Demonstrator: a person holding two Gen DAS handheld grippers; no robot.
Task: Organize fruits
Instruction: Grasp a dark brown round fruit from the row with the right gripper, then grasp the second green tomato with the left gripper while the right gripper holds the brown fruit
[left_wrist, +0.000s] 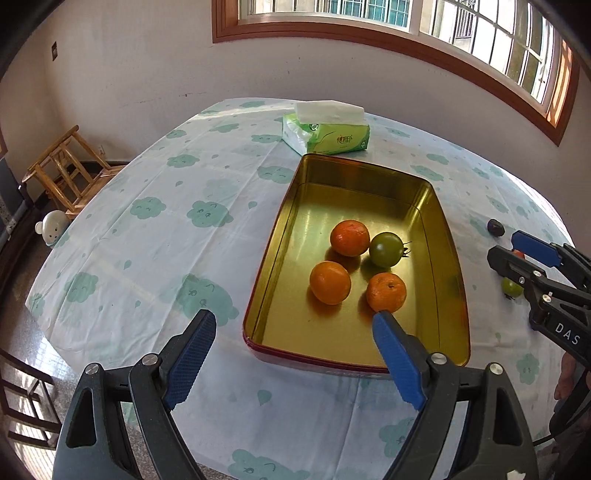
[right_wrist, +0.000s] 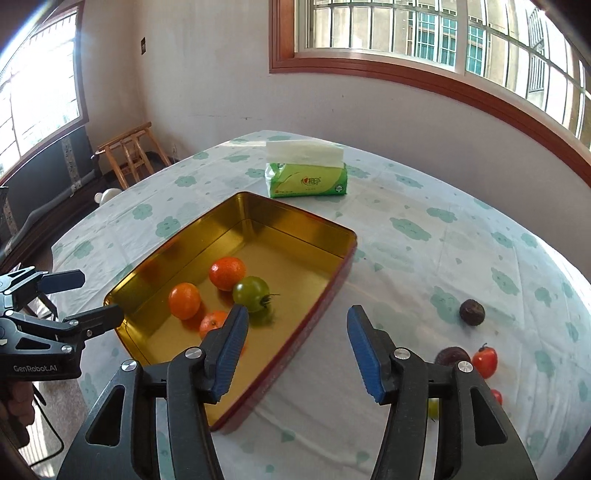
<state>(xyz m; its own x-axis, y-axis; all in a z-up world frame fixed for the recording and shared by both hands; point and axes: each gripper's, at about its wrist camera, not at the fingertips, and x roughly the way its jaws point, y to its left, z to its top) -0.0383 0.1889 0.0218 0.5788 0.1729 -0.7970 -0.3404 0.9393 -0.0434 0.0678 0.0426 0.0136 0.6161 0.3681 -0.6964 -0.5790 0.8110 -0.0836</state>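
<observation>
Roughly half of the sorting appears to be done. Four fruits are already held in the gold tin (left_wrist: 448, 258): three oranges (left_wrist: 330, 282) and one green tomato (left_wrist: 386, 249), clustered together toward the nearer half of the tin, the tomato touching the farthest orange. Left to be gathered, on the clouded tablecloth of the surface (right_wrist: 424, 258) to the right of the tin, are a dark wrinkled fruit (right_wrist: 472, 312) lying on its own, a second dark fruit (right_wrist: 452, 356) just beside a red tomato (right_wrist: 484, 363), and, partly hidden behind the right gripper (right_wrist: 295, 315), another red piece and a small yellow-green one; how many more are hidden cannot be told. The oranges are seen to be glossy and round, one with a green stem dimple; the green tomato is smooth, with a dry dark calyx. The tin is shallow, rectangular with rounded corners, mirror-bright inside and dark red outside. The left gripper (left_wrist: 295, 317) is held wide apart and empty above the tin's near edge; the right gripper is likewise parted, with nothing between its pads. A tissue pack (left_wrist: 325, 134) is left beyond the tin.
</observation>
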